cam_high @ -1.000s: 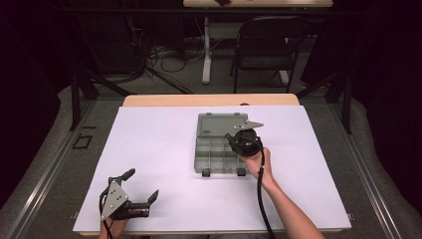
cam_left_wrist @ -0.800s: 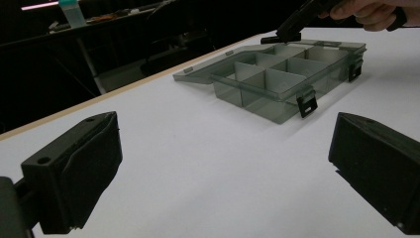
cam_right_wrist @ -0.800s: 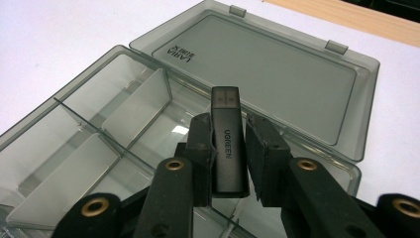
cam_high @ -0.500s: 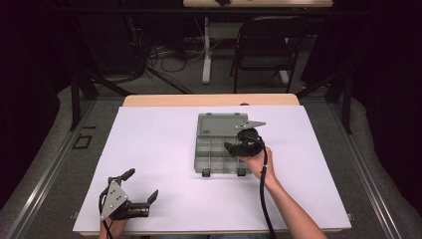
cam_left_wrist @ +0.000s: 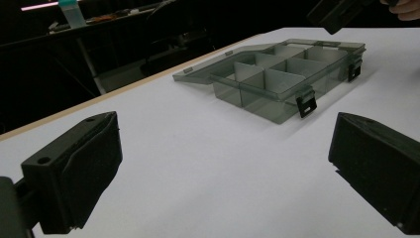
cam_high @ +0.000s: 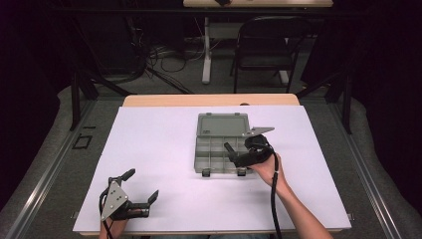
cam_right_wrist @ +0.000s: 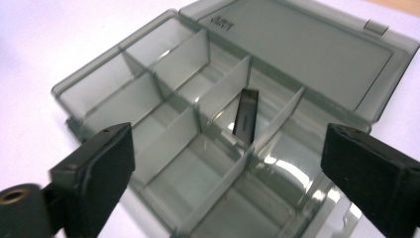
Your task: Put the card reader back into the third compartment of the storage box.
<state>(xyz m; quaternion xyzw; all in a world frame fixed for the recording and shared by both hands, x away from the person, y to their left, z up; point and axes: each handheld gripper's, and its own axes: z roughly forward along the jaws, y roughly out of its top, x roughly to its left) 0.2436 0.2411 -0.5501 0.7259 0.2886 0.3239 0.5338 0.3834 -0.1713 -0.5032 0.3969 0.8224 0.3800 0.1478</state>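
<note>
A grey see-through compartment box point(cam_high: 211, 149) lies open mid-table, its lid point(cam_high: 222, 125) flat behind it. A small flat black piece point(cam_right_wrist: 246, 119) leans against a divider in one middle compartment. My right gripper point(cam_high: 231, 155) hovers over the box's front right part, pointing left. Its jaws have just been opening and now stand wide apart with nothing between them; in the right gripper view point(cam_right_wrist: 228, 163) they frame the black piece from above. My left gripper point(cam_high: 142, 184) rests open near the table's front left corner. The left gripper view point(cam_left_wrist: 223, 163) looks across the white sheet at the box point(cam_left_wrist: 277, 74).
A white sheet point(cam_high: 164, 144) covers the table, with broad bare areas left and right of the box. The box's two black latches point(cam_high: 205, 173) hang at its front edge. A chair point(cam_high: 263, 45) and cables stand on the floor beyond the far edge.
The right gripper has drawn back a little from the box's middle towards the person, and its jaws have spread apart. The left gripper has stayed where it was.
</note>
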